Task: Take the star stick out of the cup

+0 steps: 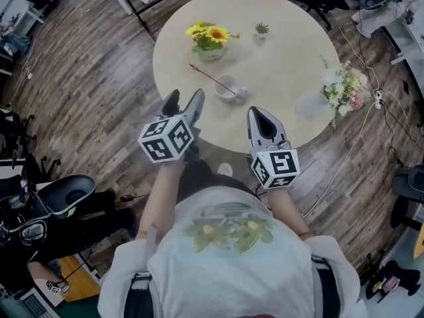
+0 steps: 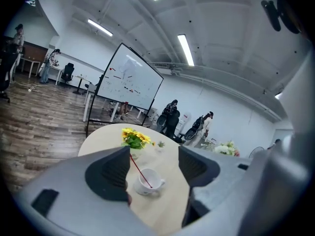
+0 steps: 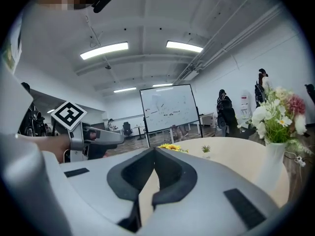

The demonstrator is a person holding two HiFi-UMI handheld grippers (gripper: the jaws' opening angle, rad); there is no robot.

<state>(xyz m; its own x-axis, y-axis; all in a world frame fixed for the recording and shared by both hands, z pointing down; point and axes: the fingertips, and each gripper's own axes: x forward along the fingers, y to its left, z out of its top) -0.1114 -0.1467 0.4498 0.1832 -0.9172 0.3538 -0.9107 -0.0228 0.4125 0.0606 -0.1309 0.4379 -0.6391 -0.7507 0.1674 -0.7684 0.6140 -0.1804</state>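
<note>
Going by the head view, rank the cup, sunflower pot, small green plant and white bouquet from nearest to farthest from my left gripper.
Measured from the left gripper, whose jaws are apart:
1. cup, just ahead and to its right.
2. sunflower pot, farther ahead, behind the cup.
3. small green plant, farther back and to the right.
4. white bouquet, far right.

wood-plank floor [image 1: 86,91] | round beige table [image 1: 291,58] | whiteboard [image 2: 129,77] | ceiling strip lights [image 2: 186,49]

Round table [image 1: 285,55] with sunflower pot [image 1: 209,40], tiny green plant [image 1: 262,29], pale flower bouquet [image 1: 344,85]
</note>
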